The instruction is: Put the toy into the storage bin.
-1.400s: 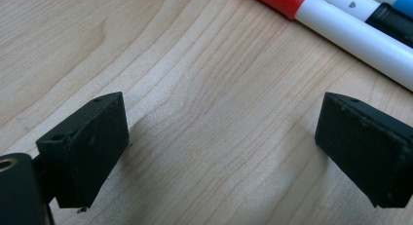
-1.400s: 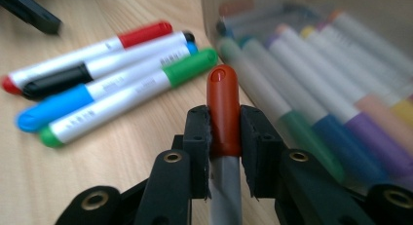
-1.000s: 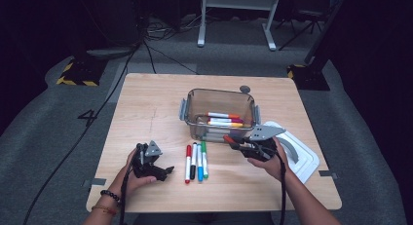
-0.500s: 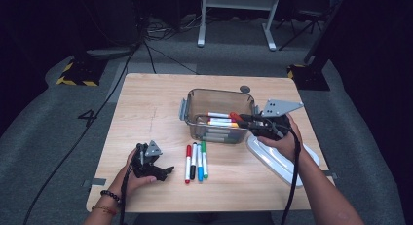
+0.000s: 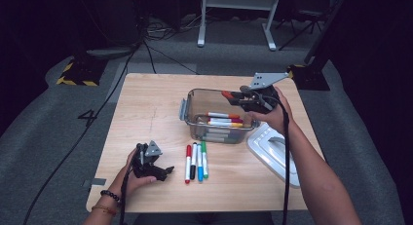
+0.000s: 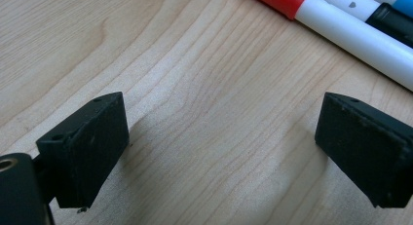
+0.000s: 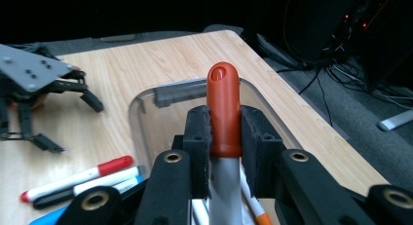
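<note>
A dark room with cables on a grey floor surrounds a pale wooden surface (image 5: 146, 113) at the centre of the frame. A clear bin (image 5: 195, 119) sits right of the middle with several markers lying inside. The right hand-held gripper (image 5: 233, 97) hangs above the bin's upper right part, clenched on an orange-capped marker (image 7: 224, 105) just below the cap, with the cap pointing away from the hand. Four loose markers (image 5: 196, 160) lie side by side below the bin. At the lower left, the left hand-held gripper (image 5: 165, 170) rests on the wood, its jaws released with nothing between them, near the row's red-capped marker (image 6: 331, 20). A white lid (image 5: 272, 154) lies at the lower right.

The risk, as I judge it: the grip is close to one end, so the long barrel could swing or slip as the jaws let go, strike the bin's rim and bounce out onto the surface. Dropping from height could also scatter the markers already inside.
</note>
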### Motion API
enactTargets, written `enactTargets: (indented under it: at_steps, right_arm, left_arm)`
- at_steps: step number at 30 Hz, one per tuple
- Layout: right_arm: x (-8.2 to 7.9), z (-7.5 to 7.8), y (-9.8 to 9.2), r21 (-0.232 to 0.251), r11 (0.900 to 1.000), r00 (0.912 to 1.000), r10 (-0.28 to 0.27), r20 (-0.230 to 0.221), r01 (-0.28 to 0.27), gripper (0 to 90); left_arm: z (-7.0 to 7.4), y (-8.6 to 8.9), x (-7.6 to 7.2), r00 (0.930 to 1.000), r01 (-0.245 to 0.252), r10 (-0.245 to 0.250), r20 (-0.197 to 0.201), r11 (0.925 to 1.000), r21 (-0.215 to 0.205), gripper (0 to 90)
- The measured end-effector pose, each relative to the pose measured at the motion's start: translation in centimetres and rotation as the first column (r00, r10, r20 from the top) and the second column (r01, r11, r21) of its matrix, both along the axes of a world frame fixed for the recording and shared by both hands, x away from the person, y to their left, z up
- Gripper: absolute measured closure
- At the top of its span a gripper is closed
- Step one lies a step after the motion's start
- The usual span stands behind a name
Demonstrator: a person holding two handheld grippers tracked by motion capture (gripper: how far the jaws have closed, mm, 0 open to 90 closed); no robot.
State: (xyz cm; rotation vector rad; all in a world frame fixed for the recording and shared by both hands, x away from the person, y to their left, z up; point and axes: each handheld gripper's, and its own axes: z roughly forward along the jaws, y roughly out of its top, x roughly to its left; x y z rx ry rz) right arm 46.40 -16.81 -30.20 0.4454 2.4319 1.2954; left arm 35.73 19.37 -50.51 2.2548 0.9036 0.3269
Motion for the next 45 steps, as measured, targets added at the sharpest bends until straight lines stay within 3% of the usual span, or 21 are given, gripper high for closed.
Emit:
enactTargets:
  at_steps: [10, 16, 20, 22, 24, 28, 33, 34, 35, 37, 39, 45]
  right_arm:
    - [2.9, -2.6, 2.9, -0.083, 0.996, 0.9984, 0.007, -0.057, -0.012, 74.5]
    - [4.4, -4.8, 4.2, -0.161, 0.987, 0.9969, 0.001, -0.078, -0.013, 74.5]
    - [5.0, -6.0, 4.6, -0.193, 0.980, 0.9935, 0.032, -0.109, -0.053, 74.5]
    - [5.1, -6.5, 4.8, -0.226, 0.971, 0.9897, 0.053, -0.133, -0.082, 74.5]
    - [5.1, -7.1, 5.2, -0.271, 0.954, 0.9831, 0.085, -0.162, -0.127, 74.5]
    - [5.0, -7.9, 5.4, -0.293, 0.936, 0.9653, 0.132, -0.226, -0.196, 74.5]
    - [4.9, -8.4, 6.0, -0.348, 0.910, 0.9556, 0.137, -0.261, -0.225, 74.4]
    - [4.9, -8.6, 6.1, -0.361, 0.898, 0.9470, 0.152, -0.283, -0.252, 74.4]
    - [4.8, -8.7, 6.3, -0.393, 0.879, 0.9411, 0.156, -0.300, -0.271, 74.3]
    - [4.7, -8.8, 6.6, -0.420, 0.864, 0.9382, 0.153, -0.310, -0.280, 74.1]
    - [4.6, -8.8, 6.6, -0.422, 0.862, 0.9334, 0.143, -0.329, -0.281, 73.9]
    - [4.7, -8.6, 6.5, -0.418, 0.880, 0.9500, 0.102, -0.295, -0.225, 66.0]
  left_arm:
    - [0.0, 0.0, 0.0, 1.0000, 0.000, 0.000, 0.000, 1.0000, 0.000, 5.8]
    - [0.0, 0.0, 0.0, 1.0000, 0.000, 0.000, 0.000, 1.0000, 0.000, 5.8]
    - [0.0, 0.0, 0.0, 1.0000, 0.001, -0.001, 0.002, 1.0000, 0.000, 5.8]
    - [0.0, 0.0, 0.0, 1.0000, 0.001, -0.001, 0.001, 1.0000, 0.000, 5.8]
    - [0.0, 0.0, 0.0, 1.0000, 0.000, 0.000, 0.000, 1.0000, 0.000, 5.8]
    - [0.0, 0.0, 0.0, 1.0000, 0.000, 0.000, 0.000, 1.0000, 0.000, 5.8]
    - [0.0, 0.0, 0.0, 1.0000, 0.000, 0.000, 0.000, 1.0000, 0.000, 5.8]
    - [0.0, 0.0, 0.0, 1.0000, 0.001, -0.001, 0.002, 1.0000, 0.000, 5.8]
    - [0.0, 0.0, 0.0, 1.0000, 0.001, -0.001, 0.001, 1.0000, 0.000, 5.8]
    - [0.0, 0.0, 0.0, 1.0000, 0.001, -0.001, 0.002, 1.0000, 0.000, 5.8]
    - [0.0, 0.0, 0.0, 1.0000, 0.002, -0.002, 0.000, 1.0000, -0.001, 5.8]
    - [0.0, 0.0, 0.0, 1.0000, 0.002, -0.002, 0.002, 1.0000, -0.001, 5.8]
